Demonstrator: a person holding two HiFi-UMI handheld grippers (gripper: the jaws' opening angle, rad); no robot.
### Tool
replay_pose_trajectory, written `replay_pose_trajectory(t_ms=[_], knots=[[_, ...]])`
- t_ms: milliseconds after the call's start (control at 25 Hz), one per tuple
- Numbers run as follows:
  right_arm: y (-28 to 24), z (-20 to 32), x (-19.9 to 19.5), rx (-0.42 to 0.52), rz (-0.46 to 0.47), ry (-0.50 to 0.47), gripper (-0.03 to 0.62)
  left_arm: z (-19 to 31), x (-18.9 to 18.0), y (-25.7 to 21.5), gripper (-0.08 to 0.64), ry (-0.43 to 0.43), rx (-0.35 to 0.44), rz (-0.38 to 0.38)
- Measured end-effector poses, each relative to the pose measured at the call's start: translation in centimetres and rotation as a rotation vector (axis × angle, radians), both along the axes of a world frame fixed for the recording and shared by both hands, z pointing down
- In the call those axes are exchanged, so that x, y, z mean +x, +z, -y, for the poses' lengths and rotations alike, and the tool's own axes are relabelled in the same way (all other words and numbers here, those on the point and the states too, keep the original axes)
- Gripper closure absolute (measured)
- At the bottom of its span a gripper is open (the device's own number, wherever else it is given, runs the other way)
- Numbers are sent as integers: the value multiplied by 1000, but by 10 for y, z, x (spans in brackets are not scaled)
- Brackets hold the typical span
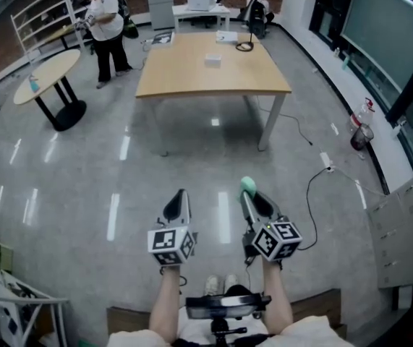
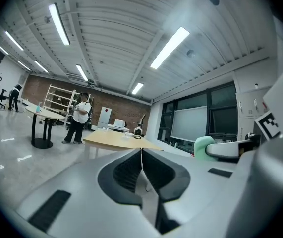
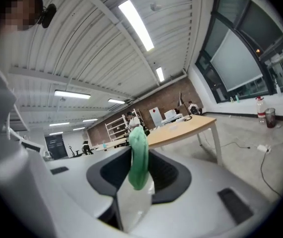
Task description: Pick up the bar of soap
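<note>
**Green soap held well short of the worktop**

In the head view only the tip of the green bar of soap [image 1: 247, 185] shows past the right gripper [image 1: 249, 196]. Its lower end is buried between the jaws, which clamp it on both sides. The left gripper [image 1: 179, 199] has its jaws pressed together on nothing. Both hang well short of the wooden worktop [image 1: 213, 78], where a white item [image 1: 213, 61] is too small to identify.
</note>
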State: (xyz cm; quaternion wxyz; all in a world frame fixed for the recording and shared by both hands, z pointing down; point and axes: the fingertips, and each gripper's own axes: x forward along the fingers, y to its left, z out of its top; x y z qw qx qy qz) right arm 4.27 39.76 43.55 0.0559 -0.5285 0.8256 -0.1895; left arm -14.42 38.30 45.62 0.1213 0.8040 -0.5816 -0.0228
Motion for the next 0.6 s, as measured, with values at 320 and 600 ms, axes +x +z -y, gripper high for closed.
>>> replay_pose_trajectory(t_ms=[320,600], knots=[[-22,-10,-5,56,-60,-46,476,-17,-1,-30,545,-44,90,-9],[-31,-14,20,76,-70,-43,476,-21,36,-39,545,0,126,16]])
